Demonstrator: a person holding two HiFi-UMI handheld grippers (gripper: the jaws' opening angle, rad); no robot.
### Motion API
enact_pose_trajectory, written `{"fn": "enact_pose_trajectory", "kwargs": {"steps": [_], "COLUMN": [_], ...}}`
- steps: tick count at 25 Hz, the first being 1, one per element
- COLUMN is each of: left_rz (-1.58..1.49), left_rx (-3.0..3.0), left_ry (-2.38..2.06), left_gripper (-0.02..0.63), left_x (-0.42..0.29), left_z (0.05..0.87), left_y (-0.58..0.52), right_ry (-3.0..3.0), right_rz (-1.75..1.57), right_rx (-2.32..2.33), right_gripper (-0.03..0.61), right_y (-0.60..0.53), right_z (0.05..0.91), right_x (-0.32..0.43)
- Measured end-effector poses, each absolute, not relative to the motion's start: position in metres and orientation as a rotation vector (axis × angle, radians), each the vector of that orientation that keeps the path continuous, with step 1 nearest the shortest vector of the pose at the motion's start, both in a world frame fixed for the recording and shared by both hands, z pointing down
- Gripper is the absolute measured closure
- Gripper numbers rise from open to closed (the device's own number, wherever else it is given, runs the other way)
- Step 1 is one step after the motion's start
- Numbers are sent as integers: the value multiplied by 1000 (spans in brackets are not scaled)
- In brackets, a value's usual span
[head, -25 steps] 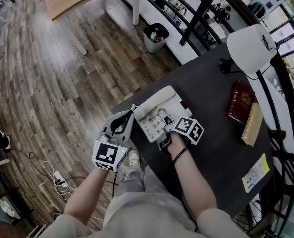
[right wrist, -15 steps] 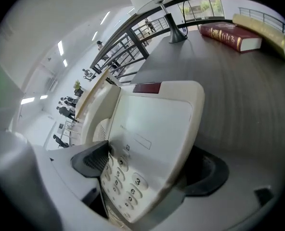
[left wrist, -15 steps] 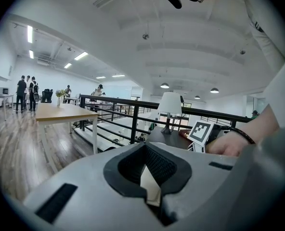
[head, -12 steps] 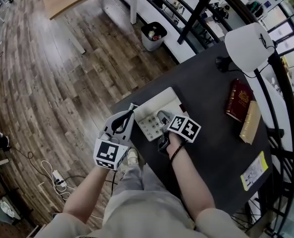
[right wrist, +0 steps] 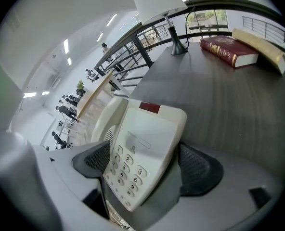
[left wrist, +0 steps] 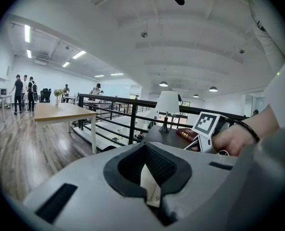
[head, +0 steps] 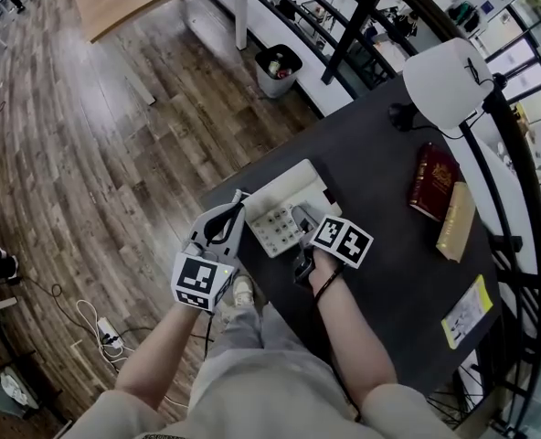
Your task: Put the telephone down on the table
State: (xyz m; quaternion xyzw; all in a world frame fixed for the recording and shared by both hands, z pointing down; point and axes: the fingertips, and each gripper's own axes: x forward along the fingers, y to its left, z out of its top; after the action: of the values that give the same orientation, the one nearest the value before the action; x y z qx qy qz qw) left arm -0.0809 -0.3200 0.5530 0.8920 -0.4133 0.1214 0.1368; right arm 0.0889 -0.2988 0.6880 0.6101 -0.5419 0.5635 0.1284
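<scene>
The cream telephone [head: 284, 204] lies flat on the dark table [head: 380, 154] near its left corner, keypad up and handset in its cradle. My right gripper [head: 300, 236] is over its near end, pointing steeply down. In the right gripper view the telephone [right wrist: 142, 148] sits between the widely spread jaws of the right gripper [right wrist: 145, 166], and the pads [right wrist: 202, 170] stand off its sides. My left gripper [head: 237, 205] reaches the telephone's left corner from beyond the table edge. In the left gripper view the left gripper [left wrist: 149, 177] is shut on a cream corner piece.
A white lamp [head: 449, 85] stands at the table's far side. A red book [head: 432, 181] and a tan book [head: 458, 222] lie to the right, with a yellow card [head: 469, 314] nearer the front. A black railing runs behind, and a bin [head: 275, 67] stands on the wooden floor.
The right gripper has rolled slightly and drawn back a little over the telephone's near end. The telephone and the left gripper have stayed in place.
</scene>
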Motion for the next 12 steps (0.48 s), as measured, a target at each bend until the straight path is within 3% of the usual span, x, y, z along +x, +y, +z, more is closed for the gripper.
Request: {"fn": "enact_pose_trajectory", "kwargs": {"steps": [9, 11, 12], "left_rz": [359, 357, 356], "left_rx": [2566, 2579, 2589], "left_ry": [-1223, -1233, -1238], "left_gripper": [609, 609, 609], "left_x": [-78, -77, -77], "left_z": [527, 520, 515], "left_y": [-310, -307, -306], "right_ry": [-1697, -1724, -1736], "right_rz": [1594, 1555, 1524], "right_rx": [1788, 1812, 1833], "right_gripper": [149, 207, 282], "right_y": [-292, -294, -295], "right_z": [645, 631, 623], "right_x": [100, 103, 107]}}
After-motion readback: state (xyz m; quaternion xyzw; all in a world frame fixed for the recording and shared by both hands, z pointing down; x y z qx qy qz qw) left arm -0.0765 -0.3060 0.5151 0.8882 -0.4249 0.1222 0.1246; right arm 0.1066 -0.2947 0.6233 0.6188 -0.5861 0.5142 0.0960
